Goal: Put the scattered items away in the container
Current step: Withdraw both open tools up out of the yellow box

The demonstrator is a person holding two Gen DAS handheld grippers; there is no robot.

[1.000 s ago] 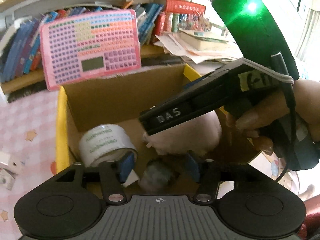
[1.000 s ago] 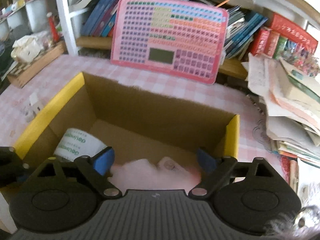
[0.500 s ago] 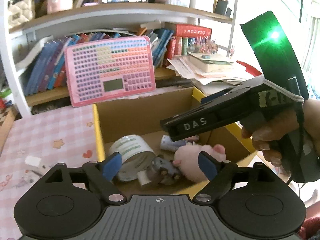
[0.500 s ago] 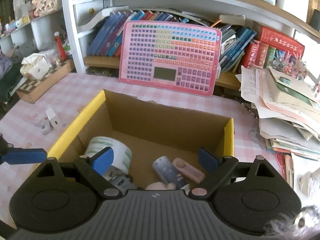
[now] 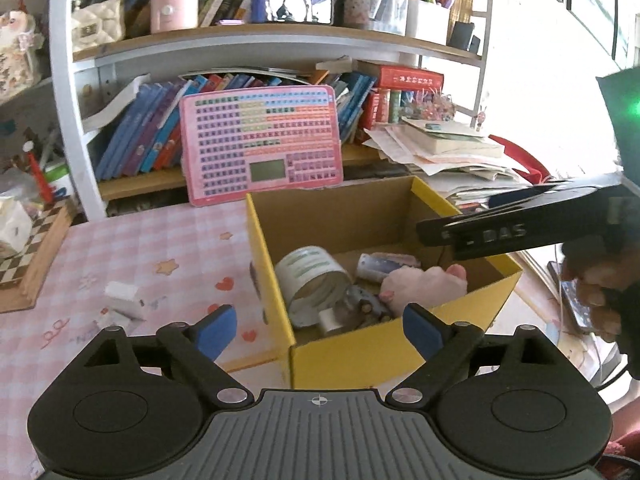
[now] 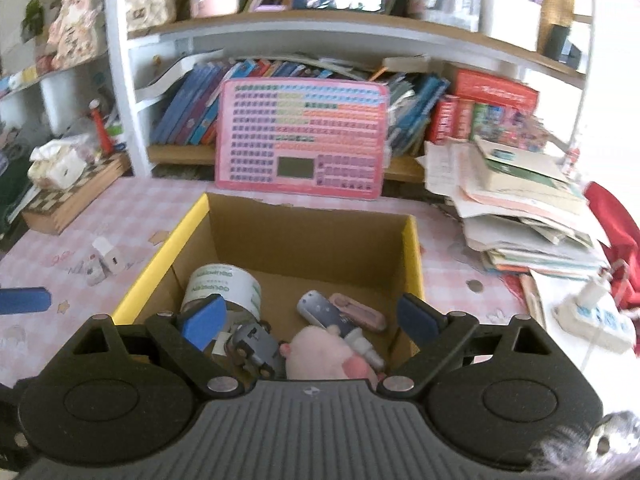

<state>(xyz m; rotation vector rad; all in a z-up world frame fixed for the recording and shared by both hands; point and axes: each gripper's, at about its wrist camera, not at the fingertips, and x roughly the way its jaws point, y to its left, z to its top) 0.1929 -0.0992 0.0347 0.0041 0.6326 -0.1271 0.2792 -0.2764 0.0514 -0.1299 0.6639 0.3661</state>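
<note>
A yellow-rimmed cardboard box (image 5: 267, 264) (image 6: 160, 264) stands on the pink checked table. Inside it lie a white tape roll (image 5: 312, 280) (image 6: 222, 288), a pink plush (image 5: 424, 284) (image 6: 320, 354), a grey toy car (image 5: 364, 304) (image 6: 252, 346), a blue-grey tube (image 5: 380, 264) (image 6: 324, 312) and a pink case (image 6: 360, 312). My left gripper (image 5: 320, 330) hovers before the box's near corner, its jaws opening with nothing between them. My right gripper (image 6: 310, 320) hangs open over the near wall, holding nothing. A hand (image 5: 592, 288) holds its black body at the right of the left wrist view.
Small white items (image 5: 120, 300) (image 6: 102, 256) lie on the table left of the box. A pink toy keyboard (image 5: 260, 144) leans on the bookshelf behind. A paper and book stack (image 6: 520, 208) and a power strip (image 6: 596, 312) sit right. A chequered board (image 6: 68, 200) lies far left.
Both grippers have drawn back and up from inside the box, so the whole box now shows. The left jaws have spread wider. The items stay in the box.
</note>
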